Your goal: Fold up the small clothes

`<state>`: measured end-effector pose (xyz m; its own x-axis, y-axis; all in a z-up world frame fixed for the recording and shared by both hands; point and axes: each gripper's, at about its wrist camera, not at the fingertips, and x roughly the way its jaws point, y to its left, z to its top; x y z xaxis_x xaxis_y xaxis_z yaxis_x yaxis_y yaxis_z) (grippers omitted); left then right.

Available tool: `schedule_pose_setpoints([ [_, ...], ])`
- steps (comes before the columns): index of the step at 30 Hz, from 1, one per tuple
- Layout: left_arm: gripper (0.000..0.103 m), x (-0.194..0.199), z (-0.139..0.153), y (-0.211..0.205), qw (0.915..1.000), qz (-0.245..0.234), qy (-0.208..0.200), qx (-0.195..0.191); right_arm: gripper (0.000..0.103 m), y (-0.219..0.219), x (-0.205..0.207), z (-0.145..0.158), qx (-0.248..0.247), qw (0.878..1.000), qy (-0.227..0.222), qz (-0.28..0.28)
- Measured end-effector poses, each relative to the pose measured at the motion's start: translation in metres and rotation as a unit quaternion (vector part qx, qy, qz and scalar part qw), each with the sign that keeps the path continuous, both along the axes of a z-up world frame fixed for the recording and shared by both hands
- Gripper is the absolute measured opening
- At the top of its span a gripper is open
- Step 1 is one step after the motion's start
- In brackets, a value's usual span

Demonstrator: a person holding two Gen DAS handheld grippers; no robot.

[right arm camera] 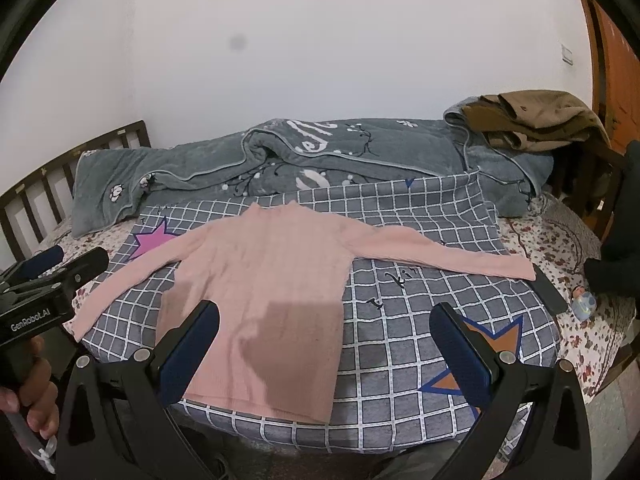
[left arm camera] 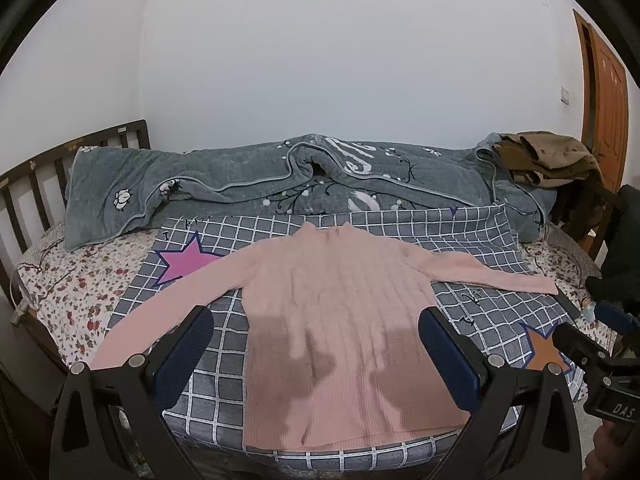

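The left tool [right arm camera: 60, 276] reads "GenRobot.AI"; the right tool [left arm camera: 592, 344] shows "DAS" (the rest cut off).

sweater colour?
Plain pale pink, ribbed knit sweater; clearest in the left wrist view.

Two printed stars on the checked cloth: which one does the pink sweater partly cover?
The magenta star at the far left corner of the grey checked cloth; the pink ribbed sweater overlaps it. The orange star, near right, lies uncovered.
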<state>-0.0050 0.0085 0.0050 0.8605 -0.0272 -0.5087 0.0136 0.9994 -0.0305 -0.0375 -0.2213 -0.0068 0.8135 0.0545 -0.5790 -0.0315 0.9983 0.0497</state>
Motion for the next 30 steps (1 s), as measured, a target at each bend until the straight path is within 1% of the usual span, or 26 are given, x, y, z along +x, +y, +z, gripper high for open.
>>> schedule_pose_setpoints([
  [30,0.103,0.0,0.007,0.008,1.0,0.003,0.0,-0.001,0.103,0.014,-0.002,0.001,0.003,1.0,-0.004,0.01],
])
